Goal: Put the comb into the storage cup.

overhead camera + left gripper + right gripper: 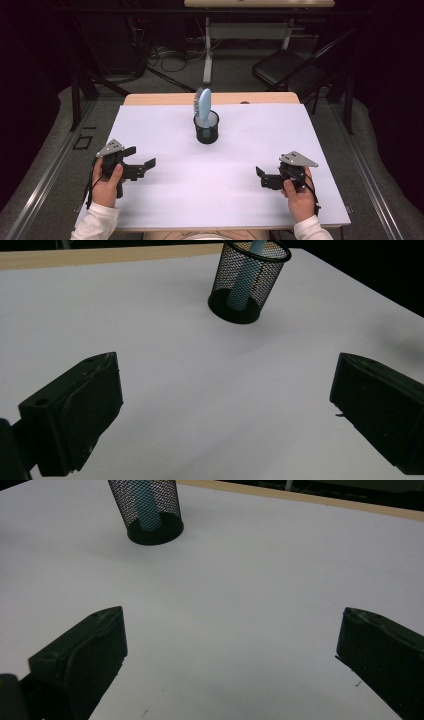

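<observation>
Hairbrush (203, 105) upright in mesh cup (206, 127), both hand-held grippers spread wide, empty

I'm working in what looks like a lab or recording studio rather than a home: black curtains close in the sides, and the white table (165, 200) stands alone on grey carpet. Behind it, loose cables (165, 57) lie coiled on the floor beside the leg of a height-adjustable desk (260, 4) (office-style, pale wood top), and a black folding chair (287, 67) stands at the right.
</observation>
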`<state>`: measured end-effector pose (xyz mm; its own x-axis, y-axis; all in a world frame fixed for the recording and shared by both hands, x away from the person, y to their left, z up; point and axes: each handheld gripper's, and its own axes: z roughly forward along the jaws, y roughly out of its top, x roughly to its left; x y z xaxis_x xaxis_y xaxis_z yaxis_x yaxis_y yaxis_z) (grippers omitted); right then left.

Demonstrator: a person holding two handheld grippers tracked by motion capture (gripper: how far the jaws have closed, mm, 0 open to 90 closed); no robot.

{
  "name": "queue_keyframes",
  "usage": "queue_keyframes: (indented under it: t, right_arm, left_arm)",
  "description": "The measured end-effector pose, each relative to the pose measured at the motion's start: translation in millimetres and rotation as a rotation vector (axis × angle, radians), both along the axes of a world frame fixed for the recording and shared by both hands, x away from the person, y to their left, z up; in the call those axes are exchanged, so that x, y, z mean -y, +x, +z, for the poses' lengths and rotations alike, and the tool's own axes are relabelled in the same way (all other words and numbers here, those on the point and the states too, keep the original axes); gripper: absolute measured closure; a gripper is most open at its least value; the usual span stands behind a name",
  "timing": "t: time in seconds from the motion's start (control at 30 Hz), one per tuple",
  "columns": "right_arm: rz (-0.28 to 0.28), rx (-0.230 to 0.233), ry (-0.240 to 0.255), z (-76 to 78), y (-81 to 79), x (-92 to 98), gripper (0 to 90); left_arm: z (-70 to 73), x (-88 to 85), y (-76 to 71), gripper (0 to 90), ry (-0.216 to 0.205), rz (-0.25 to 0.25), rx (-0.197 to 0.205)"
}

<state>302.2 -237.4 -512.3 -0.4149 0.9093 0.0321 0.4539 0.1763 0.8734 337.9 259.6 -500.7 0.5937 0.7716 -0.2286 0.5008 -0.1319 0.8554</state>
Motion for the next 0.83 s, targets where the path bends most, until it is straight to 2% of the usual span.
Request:
queue_keyframes:
  t: [0.53, 0.83]
  right_arm:
    - [-0.009, -0.011, 0.005, -3.9, 1.8, 3.7, 0.0]
    - [-0.030, -0.025, 0.010, -6.5, 3.2, 7.5, 0.0]
  left_arm:
    - [-5.2, -1.1, 2.9, 0.4, 0.005, 0.008, -0.007]
    - [-6.3, -5.4, 6.4, 0.5, 0.001, 0.028, -0.013]
